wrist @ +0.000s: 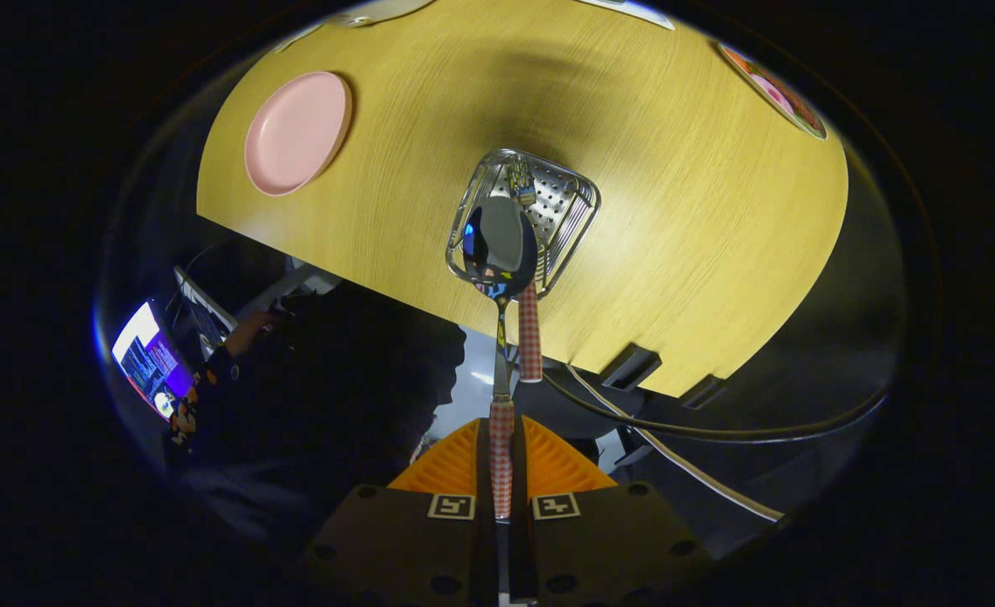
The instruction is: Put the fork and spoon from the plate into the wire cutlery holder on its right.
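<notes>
One spoon [498, 244] is clamped by its handle in the claw [502, 455]; its bowl should be centred over the wire cutlery holder [569, 198] before release.

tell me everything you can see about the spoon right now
The spoon is shiny metal with a mirror-like oval bowl, a slim metal neck and a handle wrapped in red-and-white check. The claw is shut on that handle, both fingers pressing it. The spoon points straight ahead, its bowl over the open top of the wire cutlery holder, beside another checked handle sticking out of the holder.
</notes>
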